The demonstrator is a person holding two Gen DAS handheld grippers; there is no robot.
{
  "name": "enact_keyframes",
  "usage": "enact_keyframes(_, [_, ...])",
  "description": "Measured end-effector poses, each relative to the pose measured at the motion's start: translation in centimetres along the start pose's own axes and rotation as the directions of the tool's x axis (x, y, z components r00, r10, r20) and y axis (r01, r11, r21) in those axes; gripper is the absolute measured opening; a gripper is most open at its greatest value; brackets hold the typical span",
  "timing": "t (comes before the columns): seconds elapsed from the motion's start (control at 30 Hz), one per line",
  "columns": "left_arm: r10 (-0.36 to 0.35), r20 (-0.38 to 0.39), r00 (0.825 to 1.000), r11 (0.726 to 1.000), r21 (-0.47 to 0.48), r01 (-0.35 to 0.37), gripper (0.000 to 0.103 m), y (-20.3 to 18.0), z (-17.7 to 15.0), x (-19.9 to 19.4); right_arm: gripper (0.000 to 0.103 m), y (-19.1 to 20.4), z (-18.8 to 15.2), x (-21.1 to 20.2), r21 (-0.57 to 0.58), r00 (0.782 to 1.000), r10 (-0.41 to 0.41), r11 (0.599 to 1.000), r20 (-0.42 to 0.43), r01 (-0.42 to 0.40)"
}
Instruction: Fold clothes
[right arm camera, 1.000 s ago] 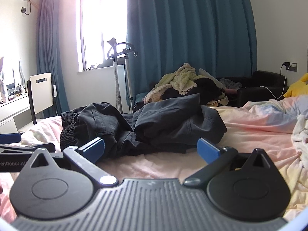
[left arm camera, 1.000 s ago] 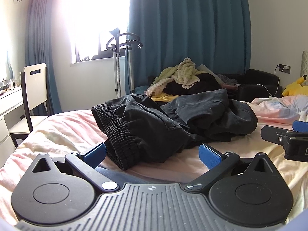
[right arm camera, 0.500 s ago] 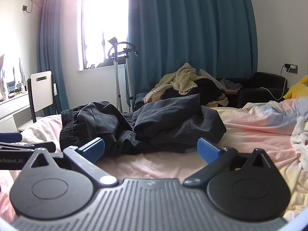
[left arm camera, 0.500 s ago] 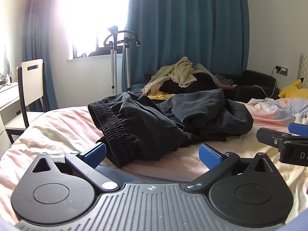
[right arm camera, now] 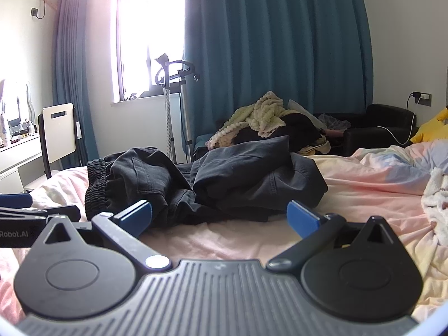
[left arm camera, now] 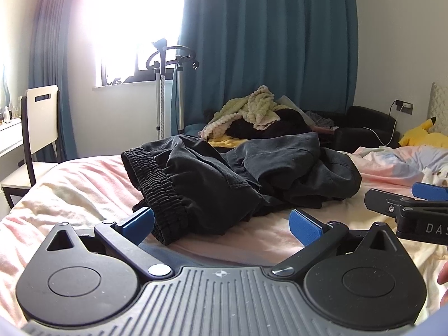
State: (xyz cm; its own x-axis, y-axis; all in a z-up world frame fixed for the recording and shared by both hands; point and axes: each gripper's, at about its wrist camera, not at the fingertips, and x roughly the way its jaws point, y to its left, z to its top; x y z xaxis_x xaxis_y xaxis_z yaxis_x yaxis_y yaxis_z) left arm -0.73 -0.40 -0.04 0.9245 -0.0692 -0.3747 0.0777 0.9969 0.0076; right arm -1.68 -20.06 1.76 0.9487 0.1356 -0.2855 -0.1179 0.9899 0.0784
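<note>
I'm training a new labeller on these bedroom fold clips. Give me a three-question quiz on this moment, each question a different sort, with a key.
1. True or false: the left tongs are clamped on the dark trousers.
2. Multiple choice: the ribbed elastic waistband lies nearest to A) the left tongs, B) the right tongs, C) the yellow plush toy.
3. Fill in: the trousers lie crumpled on the ____.

Key:
1. False; both tongs are open and empty, and the left ones' pad only sits beside the waistband.
2. A
3. Bed, on its pink and cream sheet.
</note>
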Motion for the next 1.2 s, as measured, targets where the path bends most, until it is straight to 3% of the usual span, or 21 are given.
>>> enact_keyframes(0.73, [0.008,0.004,1.000,1.000,-0.029,-0.007,0.103,0.35,-0.01,-0.11,0.103,-0.33,-0.05,-0.19,0.016,1.000,0.008,1.000,0.011,-0.008])
enact_keyframes(1.2, [-0.002,-0.010,1.000,0.999,0.038,0.003,0.103,0.18,-0.34,0.53,0.103,-0.43,-0.13,-0.08,0.019,1.000,-0.008,1.000,0.010,0.008])
